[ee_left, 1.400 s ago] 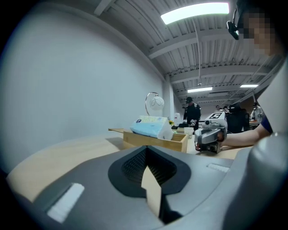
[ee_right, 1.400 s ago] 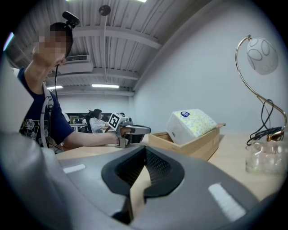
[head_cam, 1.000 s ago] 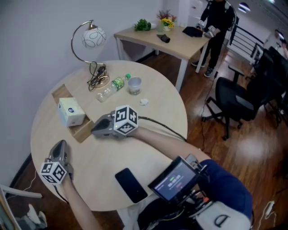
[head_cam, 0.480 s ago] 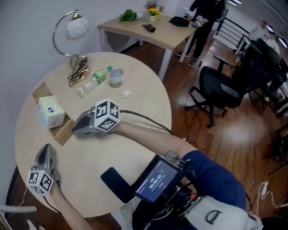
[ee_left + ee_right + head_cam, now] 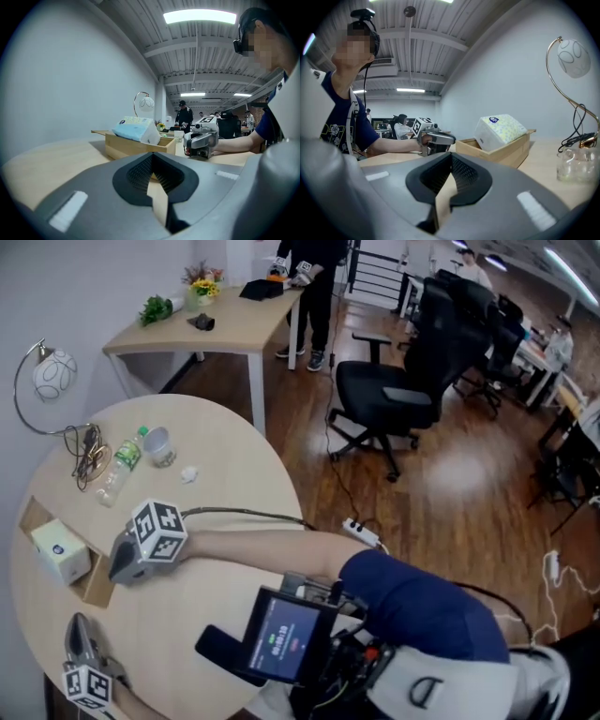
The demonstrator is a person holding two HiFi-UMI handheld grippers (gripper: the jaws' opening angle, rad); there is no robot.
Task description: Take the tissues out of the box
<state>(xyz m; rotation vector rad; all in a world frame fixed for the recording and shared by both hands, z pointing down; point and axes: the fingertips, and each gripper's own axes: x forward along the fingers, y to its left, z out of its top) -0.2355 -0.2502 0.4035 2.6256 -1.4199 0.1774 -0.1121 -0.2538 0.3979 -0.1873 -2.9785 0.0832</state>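
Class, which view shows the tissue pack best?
The right gripper view: the tissue pack looks largest, leaning in the wooden box. The left gripper view shows it smaller; the head view, small from above.

Cool, even light falls from ceiling strip lights (image 5: 200,17), the nearest glaring white. The wooden floor (image 5: 459,470) carries a pale sheen. Both gripper views bulge fisheye with black corners, their near foreground soft; the head view smears slightly at its edges.
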